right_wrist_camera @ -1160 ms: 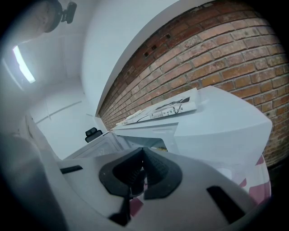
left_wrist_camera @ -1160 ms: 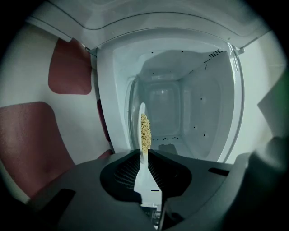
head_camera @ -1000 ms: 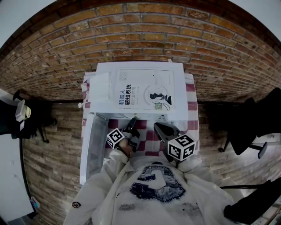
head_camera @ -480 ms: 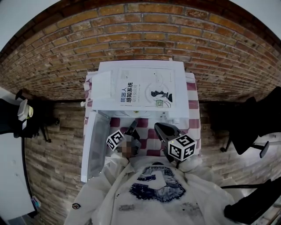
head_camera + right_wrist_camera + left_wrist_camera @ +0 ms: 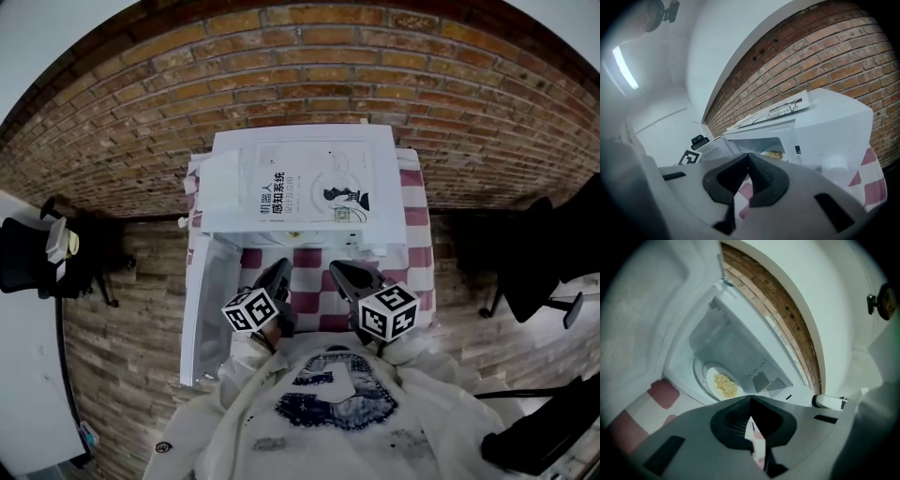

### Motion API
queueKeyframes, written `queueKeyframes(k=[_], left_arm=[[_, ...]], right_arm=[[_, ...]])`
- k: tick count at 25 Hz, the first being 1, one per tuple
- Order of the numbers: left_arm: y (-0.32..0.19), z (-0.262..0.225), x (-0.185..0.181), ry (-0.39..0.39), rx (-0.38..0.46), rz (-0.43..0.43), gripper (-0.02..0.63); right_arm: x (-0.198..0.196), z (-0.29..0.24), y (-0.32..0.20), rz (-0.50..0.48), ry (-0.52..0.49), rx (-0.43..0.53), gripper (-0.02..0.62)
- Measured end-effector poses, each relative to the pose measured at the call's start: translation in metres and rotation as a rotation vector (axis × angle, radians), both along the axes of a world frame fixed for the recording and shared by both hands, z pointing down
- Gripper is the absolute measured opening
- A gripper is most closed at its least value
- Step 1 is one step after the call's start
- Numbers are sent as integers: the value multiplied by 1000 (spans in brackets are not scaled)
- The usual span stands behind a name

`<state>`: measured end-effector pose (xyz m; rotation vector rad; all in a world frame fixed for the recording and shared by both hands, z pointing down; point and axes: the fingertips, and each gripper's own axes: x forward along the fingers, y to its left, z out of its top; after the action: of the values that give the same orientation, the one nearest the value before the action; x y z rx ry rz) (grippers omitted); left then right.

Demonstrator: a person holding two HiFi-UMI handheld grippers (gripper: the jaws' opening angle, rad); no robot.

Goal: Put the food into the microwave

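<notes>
The white microwave (image 5: 225,169) stands on a red-and-white checked cloth (image 5: 309,258), with its door (image 5: 211,309) swung open to the left. Inside, a white plate of yellow food (image 5: 723,384) rests on the turntable, and the same food (image 5: 774,153) shows through the opening in the right gripper view. My left gripper (image 5: 278,272) hovers in front of the opening, rolled to one side, and its jaws are shut on nothing (image 5: 751,401). Beside it, my right gripper (image 5: 336,270) is also shut and empty (image 5: 749,157), pointing at the microwave's front.
A printed book (image 5: 309,192) lies flat on top of the microwave. The microwave's round knob (image 5: 834,164) sits right of the cavity. A brick wall rises behind. Black chairs stand on the floor at left (image 5: 37,267) and right (image 5: 534,272).
My left gripper has risen and rolled, so its marker cube now faces up, and its jaws have shut. The right gripper has stayed where it was.
</notes>
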<state>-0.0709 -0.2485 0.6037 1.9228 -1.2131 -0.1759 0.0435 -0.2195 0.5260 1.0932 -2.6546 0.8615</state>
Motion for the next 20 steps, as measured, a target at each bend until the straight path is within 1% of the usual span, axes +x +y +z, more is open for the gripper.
queueKeyframes(k=[4,6,10,13,17,20], left_arm=[[7,-40,5,-168,119,62,7],[10,-58,8,-224,171,81,8],[16,-87,8,-282,238,80,8],[22,-106,7,-357,285,80,8],[27,-132,12,-450,339,90,8],[30,-150,19,-474,375,96,8]], right_arm=[[2,-5,1,15,19,26,14],[5,-7,1,27,27,40,14],[10,-11,1,50,36,55,14],[15,-20,2,61,34,73,14],[22,-46,-2,75,60,150,14],[21,-65,-1,75,68,191,14]])
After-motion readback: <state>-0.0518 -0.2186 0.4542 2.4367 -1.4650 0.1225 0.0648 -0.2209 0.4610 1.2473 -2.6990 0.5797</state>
